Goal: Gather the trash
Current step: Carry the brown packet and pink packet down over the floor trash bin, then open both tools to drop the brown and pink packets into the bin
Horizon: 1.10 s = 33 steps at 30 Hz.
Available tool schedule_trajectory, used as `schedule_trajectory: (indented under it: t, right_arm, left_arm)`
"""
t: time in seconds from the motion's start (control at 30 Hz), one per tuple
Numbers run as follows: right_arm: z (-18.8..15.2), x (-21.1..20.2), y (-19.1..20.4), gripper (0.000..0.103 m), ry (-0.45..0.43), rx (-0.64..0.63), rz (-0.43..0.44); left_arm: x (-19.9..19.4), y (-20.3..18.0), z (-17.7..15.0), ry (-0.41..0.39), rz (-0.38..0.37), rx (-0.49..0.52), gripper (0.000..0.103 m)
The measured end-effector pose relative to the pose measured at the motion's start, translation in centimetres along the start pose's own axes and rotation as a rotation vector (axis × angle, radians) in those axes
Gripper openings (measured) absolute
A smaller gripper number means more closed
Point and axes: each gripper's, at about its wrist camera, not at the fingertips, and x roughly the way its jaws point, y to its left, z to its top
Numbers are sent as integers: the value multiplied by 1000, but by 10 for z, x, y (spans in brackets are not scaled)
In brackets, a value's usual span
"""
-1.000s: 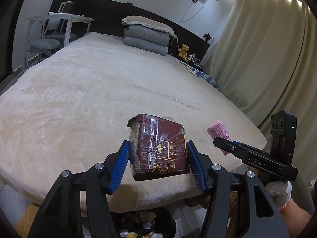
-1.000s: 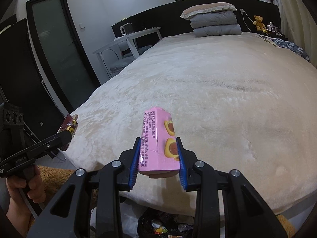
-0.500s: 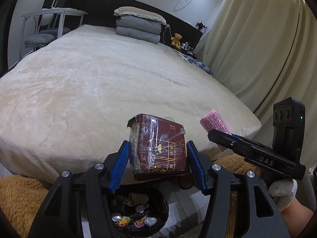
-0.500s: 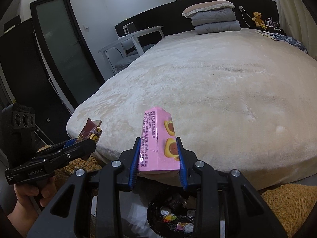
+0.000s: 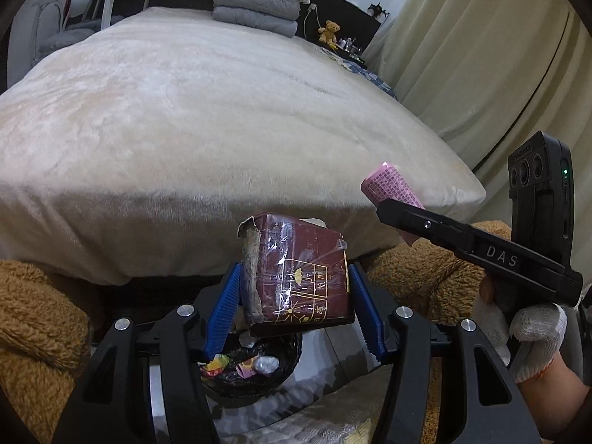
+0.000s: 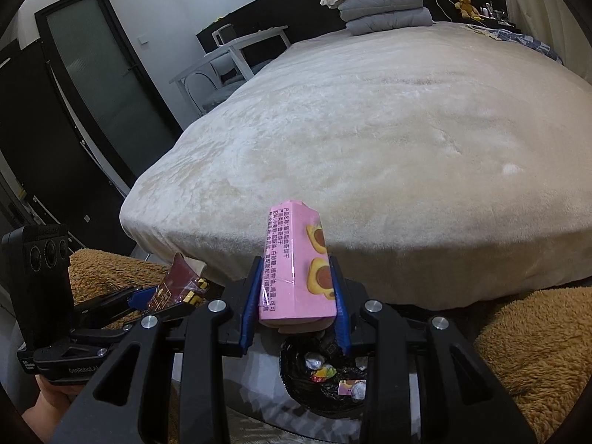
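My left gripper [image 5: 296, 296] is shut on a torn maroon carton [image 5: 299, 277] and holds it above a black-lined trash bin [image 5: 255, 373] with wrappers inside. My right gripper [image 6: 296, 288] is shut on a pink snack box [image 6: 296, 270] above the same bin [image 6: 325, 373]. The pink box [image 5: 388, 188] and the right gripper also show at the right of the left wrist view. The maroon carton [image 6: 177, 285] and left gripper show at the lower left of the right wrist view.
A large bed with a cream blanket [image 5: 203, 111] fills the space ahead. Brown fluffy rugs [image 5: 33, 314] lie on both sides of the bin. Folded grey bedding [image 5: 255, 7] lies at the headboard. Curtains [image 5: 481, 55] hang at the right, and a dark door [image 6: 103, 85] stands at the left.
Both grippers have pulled back from the bed and come lower with their loads. The bin and the rugs have come into fuller view beneath them.
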Motion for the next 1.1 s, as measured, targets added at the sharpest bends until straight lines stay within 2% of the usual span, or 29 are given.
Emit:
schedule_trajectory:
  t: [0.1, 0.27, 0.63, 0.87, 1.1]
  right_arm:
    - [-3, 9, -3, 35, 45, 18, 9]
    - [-8, 34, -11, 35, 165, 81, 17]
    - [-30, 85, -48, 35, 431, 262, -45]
    - [-35, 100, -51, 35, 493, 297, -35]
    - [-38, 111, -56, 36, 532, 350, -42]
  left_arm:
    - [13, 1, -5, 59, 24, 1, 56]
    - [41, 17, -8, 187, 65, -59, 56]
    - [82, 28, -19, 378, 67, -123, 56]
    - [99, 27, -21, 459, 70, -127, 56]
    - [106, 32, -27, 493, 79, -161, 57]
